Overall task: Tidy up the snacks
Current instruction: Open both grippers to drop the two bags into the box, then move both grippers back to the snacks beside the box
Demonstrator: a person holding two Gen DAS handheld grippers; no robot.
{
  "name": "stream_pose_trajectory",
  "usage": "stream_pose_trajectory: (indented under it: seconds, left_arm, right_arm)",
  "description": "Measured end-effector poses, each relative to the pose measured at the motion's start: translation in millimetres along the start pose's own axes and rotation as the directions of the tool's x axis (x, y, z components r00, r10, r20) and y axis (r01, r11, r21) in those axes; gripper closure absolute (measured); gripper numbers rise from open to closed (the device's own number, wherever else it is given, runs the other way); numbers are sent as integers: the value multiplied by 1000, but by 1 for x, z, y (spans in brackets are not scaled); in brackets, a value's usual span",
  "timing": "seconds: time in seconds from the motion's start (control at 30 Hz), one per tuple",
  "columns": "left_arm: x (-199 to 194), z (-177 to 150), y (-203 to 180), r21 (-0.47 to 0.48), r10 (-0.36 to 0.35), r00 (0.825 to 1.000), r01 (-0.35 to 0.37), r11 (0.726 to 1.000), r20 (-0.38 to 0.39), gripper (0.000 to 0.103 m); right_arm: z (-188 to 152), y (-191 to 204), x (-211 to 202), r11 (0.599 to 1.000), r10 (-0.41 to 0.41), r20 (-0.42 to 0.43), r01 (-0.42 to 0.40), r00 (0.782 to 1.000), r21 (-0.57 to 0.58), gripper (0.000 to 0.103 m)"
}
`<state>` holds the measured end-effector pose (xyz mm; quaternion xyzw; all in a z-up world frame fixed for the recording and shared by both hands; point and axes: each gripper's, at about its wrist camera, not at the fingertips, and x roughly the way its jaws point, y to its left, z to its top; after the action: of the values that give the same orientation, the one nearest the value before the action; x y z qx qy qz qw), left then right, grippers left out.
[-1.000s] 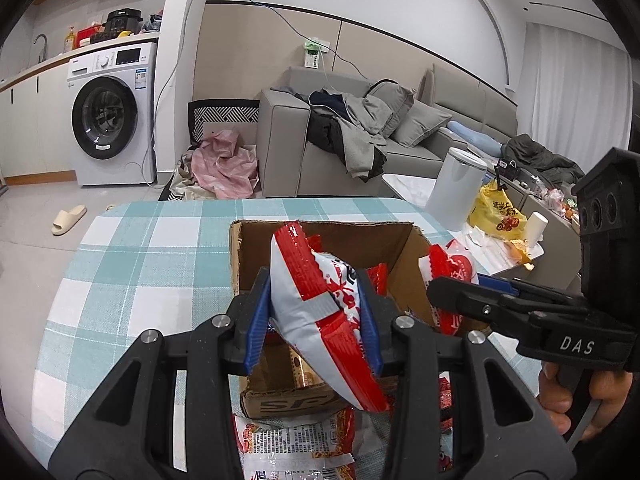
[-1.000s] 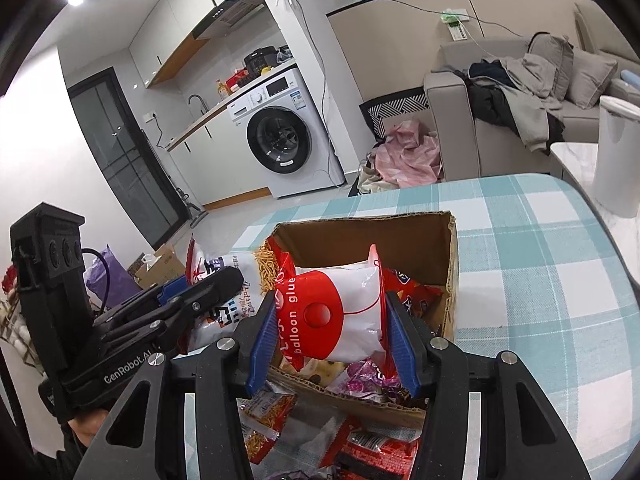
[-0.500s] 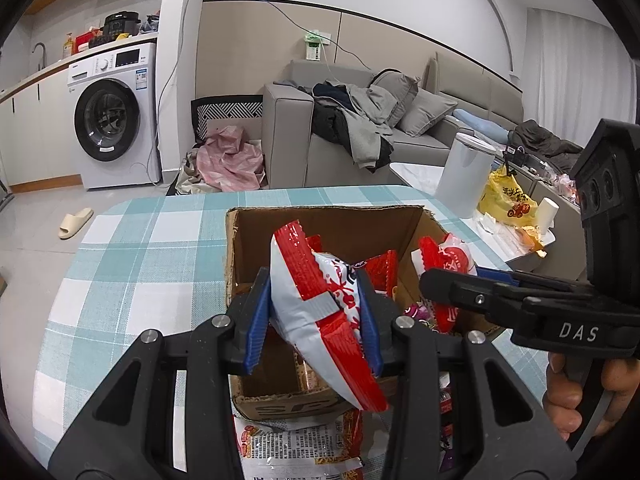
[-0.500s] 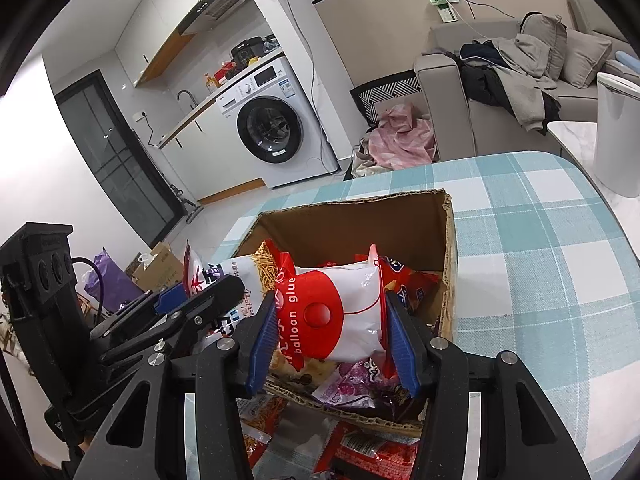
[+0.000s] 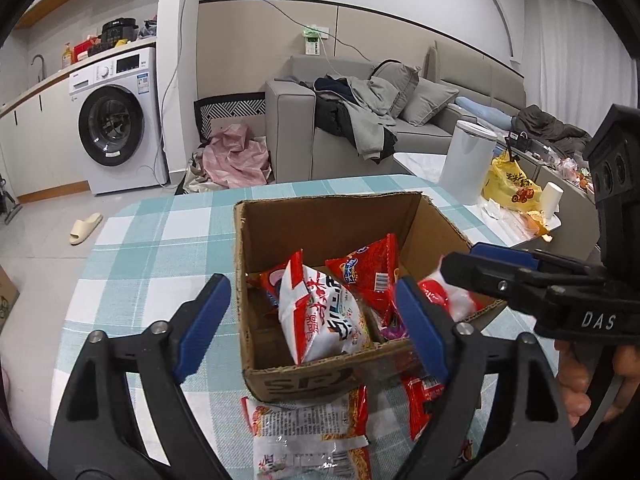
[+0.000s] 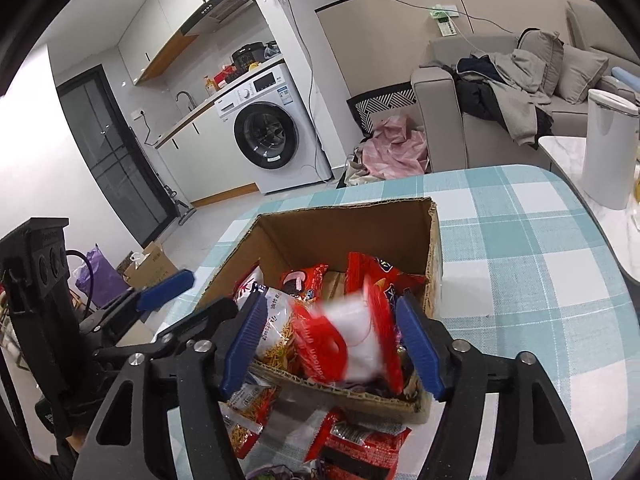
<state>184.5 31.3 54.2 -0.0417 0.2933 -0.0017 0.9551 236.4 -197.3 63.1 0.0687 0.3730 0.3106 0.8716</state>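
Note:
An open cardboard box (image 5: 328,204) (image 6: 348,208) stands on the checked table with several snack bags in it. My left gripper (image 5: 312,324) (image 6: 180,304) hangs over the box's near edge, its jaws opening wide. The white and red bag (image 5: 320,316) lies free between them inside the box, untouched by the pads. My right gripper (image 6: 332,340) (image 5: 460,258) is over the box's near right corner, jaws opening. A red and white bag (image 6: 352,344) is blurred between its pads, which no longer press on it.
More snack packets (image 5: 308,436) (image 6: 360,444) lie on the tablecloth (image 6: 540,272) in front of the box. A hand (image 5: 576,376) holds the right gripper. A white bin (image 6: 608,148), a grey sofa (image 5: 360,128) and a washing machine (image 5: 116,120) stand beyond the table.
Both grippers have gone from shut on a bag to open. The left's white and red bag has dropped into the box. The right's red and white bag is slipping down, blurred.

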Motion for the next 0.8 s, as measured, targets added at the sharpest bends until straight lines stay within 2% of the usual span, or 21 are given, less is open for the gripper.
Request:
stream_pose_trajectory:
  seconds: [0.1, 0.2, 0.3, 0.33, 0.8]
  left_arm:
    - [-10, -3, 3, -1, -6, 1000, 6, 1000, -5, 18]
    - [-23, -7, 6, -7, 1, 1000, -1, 1000, -4, 15]
    - [-36, -13, 9, -8, 6, 1000, -6, 1000, -3, 5]
    - [-41, -15, 10, -9, 6, 1000, -6, 1000, -1, 1]
    - [-78, -40, 22, -18, 29, 1000, -29, 999, -13, 1]
  right_arm:
    - [-1, 1, -6, 1000, -11, 2, 11, 1000, -19, 25]
    - [-4, 3, -13, 999, -25, 8, 25, 1000, -29, 5]
    - [-9, 5, -23, 999, -12, 15, 12, 1000, -46, 1]
    - [-10, 5, -25, 999, -13, 14, 14, 1000, -48, 1]
    - [-42, 10, -43, 996, -64, -50, 61, 997, -67, 0]
